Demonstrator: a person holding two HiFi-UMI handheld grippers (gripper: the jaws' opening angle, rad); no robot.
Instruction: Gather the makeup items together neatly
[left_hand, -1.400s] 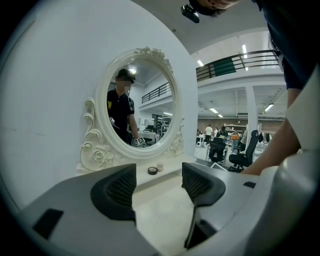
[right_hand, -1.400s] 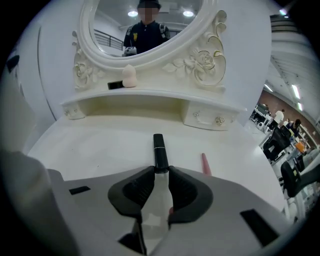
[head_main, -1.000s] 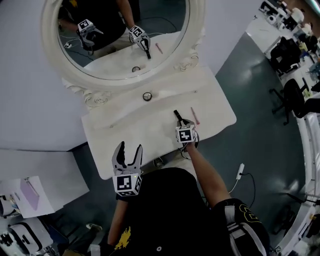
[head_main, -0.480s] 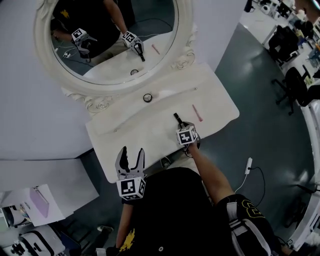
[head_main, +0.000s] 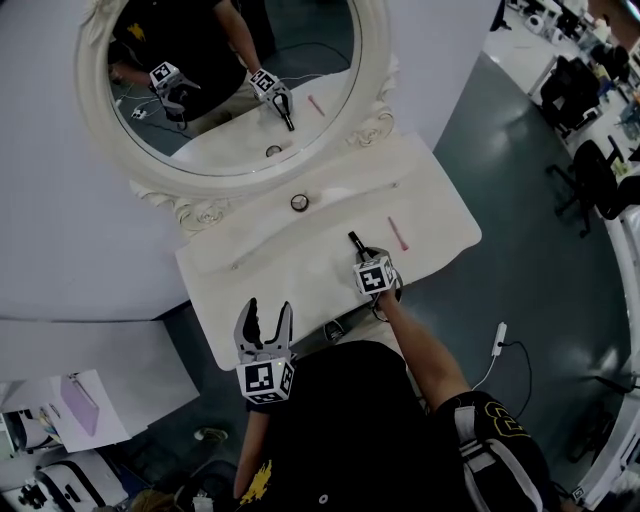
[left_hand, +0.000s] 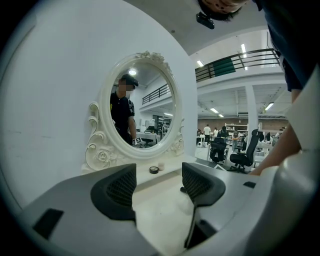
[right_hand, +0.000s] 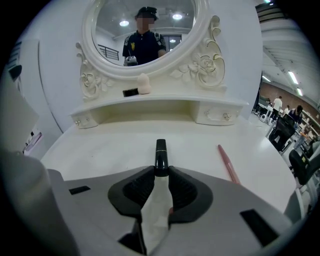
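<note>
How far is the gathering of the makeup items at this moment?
Nothing is gathered yet. The right gripper holds the black tube; the left gripper is open and empty. The pink pencil and the round jar lie apart, still to collect.

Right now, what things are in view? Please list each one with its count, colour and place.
table: one, white, against the wall
mirror: one, oval, white carved frame, at the table's back
jar: one, black, on the shelf under the mirror
sponge: one, pale, beside the jar
pencil: one, pink, on the table, right of the tube
tube: one, black, between the right gripper's jaws
chairs: at least two, black, far right
cable: one, white plug, on the floor
left gripper: grey, open, empty, at the table's near edge
right gripper: grey, shut on the tube
</note>
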